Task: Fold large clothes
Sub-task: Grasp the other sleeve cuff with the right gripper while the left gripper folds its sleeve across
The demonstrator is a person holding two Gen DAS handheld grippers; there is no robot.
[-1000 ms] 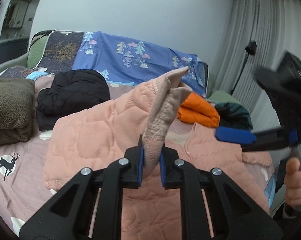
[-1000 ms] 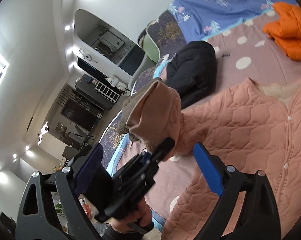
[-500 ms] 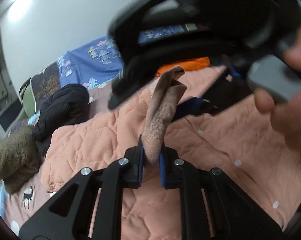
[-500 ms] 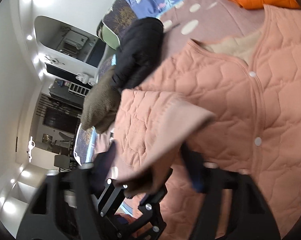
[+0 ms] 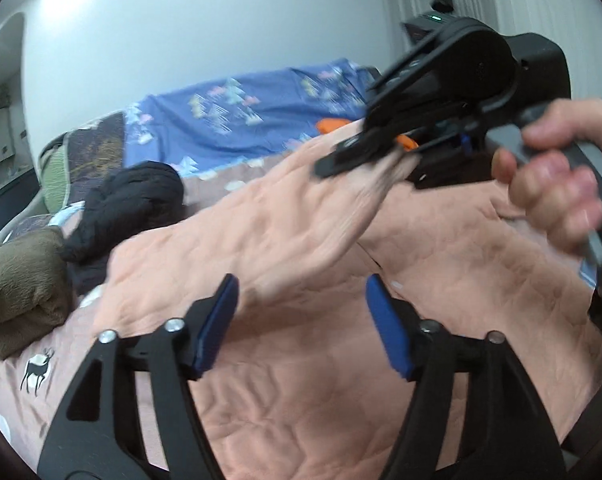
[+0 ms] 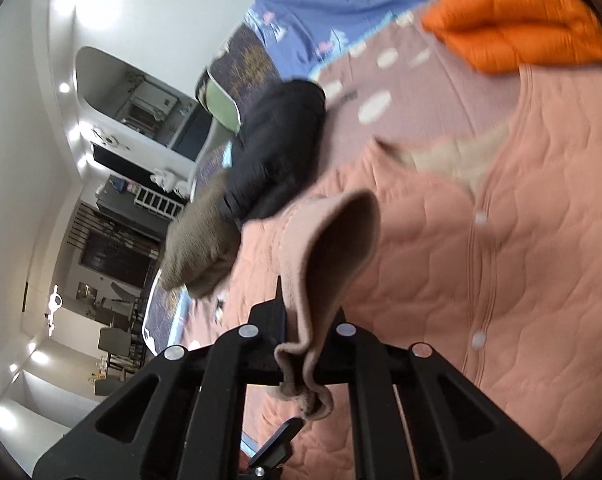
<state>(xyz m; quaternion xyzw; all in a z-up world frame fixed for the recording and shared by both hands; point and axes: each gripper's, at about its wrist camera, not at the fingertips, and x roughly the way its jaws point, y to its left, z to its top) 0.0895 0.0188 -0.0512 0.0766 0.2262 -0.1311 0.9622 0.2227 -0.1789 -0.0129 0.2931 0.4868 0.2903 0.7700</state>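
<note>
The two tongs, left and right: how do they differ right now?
The left tongs stand wide open, blue pads apart, gripping nothing; the right tongs are shut on the pink quilted jacket cuff. The left hangs over the jacket; the right lifts its sleeve. Both are black and hand-held.

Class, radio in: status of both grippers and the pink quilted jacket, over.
Left gripper open, empty. Right gripper shut on the pink quilted jacket sleeve cuff. Black puffer jacket and olive fleece beside it, not blocking.

Pink quilted jacket (image 6: 521, 264) spread buttoned on bed, sleeve cuff (image 6: 325, 264) lifted
</note>
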